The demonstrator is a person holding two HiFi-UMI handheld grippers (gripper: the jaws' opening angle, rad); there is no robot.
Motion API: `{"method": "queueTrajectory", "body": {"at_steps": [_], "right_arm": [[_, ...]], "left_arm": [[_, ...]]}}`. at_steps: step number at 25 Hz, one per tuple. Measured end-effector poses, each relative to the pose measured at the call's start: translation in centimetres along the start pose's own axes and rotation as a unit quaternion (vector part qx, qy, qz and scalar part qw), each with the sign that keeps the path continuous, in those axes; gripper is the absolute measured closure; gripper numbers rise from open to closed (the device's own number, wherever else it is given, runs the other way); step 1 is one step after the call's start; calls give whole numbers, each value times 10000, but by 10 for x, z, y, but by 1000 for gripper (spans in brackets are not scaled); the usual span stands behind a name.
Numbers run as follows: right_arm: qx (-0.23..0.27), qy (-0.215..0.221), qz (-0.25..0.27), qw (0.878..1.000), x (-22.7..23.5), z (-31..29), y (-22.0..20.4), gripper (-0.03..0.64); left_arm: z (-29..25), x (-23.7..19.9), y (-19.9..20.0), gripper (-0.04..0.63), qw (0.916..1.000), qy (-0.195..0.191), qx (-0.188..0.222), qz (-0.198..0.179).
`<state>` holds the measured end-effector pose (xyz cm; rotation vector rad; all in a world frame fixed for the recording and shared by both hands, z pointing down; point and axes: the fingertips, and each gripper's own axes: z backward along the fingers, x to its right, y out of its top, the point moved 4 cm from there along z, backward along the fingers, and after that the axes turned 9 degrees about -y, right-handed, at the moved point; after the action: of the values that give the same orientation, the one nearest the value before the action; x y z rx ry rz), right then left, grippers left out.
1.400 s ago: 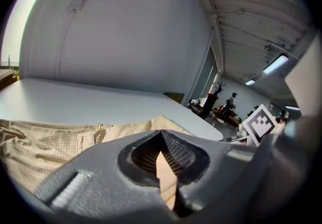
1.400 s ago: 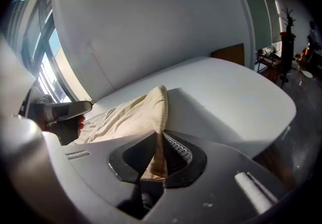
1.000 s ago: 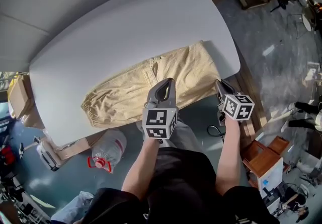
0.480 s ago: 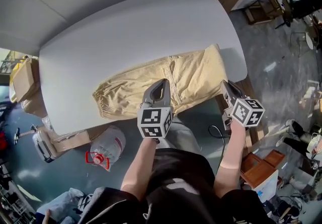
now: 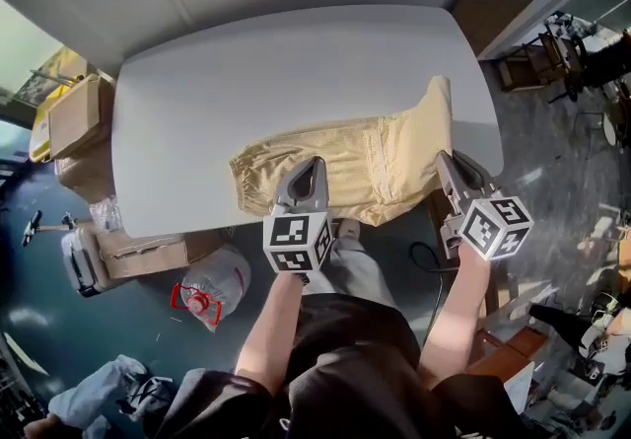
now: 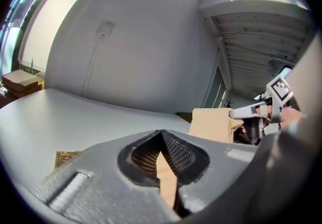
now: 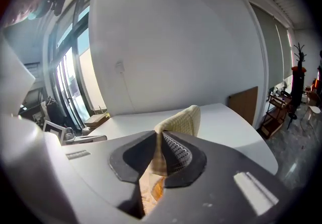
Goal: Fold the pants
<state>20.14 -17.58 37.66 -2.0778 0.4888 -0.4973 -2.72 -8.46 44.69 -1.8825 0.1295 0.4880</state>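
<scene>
Water jug (image 5: 210, 289) (clear) beside cardboard box (image 5: 143, 255).

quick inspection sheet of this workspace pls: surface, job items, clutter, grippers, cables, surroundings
Surface: white table, only the pants on it.
Job's things: tan pants lying along the near edge, their right end lifted off the table.
Clutter: nothing seen on the table; water jug and cardboard boxes on the floor at its left.
Grippers: left hand-held gripper shut on the pants' near edge; right hand-held gripper shut on the raised end.
Cables: one black cable on the floor by the person's legs.
Surroundings: brown board by the table's far right corner; plain wall behind.
</scene>
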Motion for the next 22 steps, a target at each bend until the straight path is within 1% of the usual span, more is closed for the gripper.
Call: {"method": "queueTrajectory", "body": {"at_steps": [4, 7, 10, 12, 14, 17, 19, 22], "right_arm": [[194, 237, 388, 9988, -57, -9, 21, 574], [216, 537, 663, 9961, -103, -22, 30, 574], [34, 884, 976, 9913, -157, -44, 26, 574], [-211, 1132, 1335, 9843, -197, -63, 13, 574], [-572, 1449, 1898, 9694, -239, -86, -8, 574], [-1203, 1851, 2593, 9402, -298, -122, -57, 574], [-1615, 1995, 2964, 9199, -329, -140, -97, 573], [-2154, 2103, 3573, 8841, -362, -154, -157, 572]], "left_arm": [[39, -31, 10, 592, 9995, 219, 232, 54], [70, -53, 17, 592, 9980, 469, 421, 91], [103, -80, 21, 592, 9951, 776, 583, 191], [127, -96, 21, 592, 9921, 1005, 701, 274], [154, -112, 19, 592, 9868, 1344, 815, 380], [194, -135, 13, 592, 9765, 1907, 826, 563], [218, -152, 5, 592, 9703, 2187, 794, 657], [251, -173, -16, 592, 9605, 2533, 779, 847]]}}
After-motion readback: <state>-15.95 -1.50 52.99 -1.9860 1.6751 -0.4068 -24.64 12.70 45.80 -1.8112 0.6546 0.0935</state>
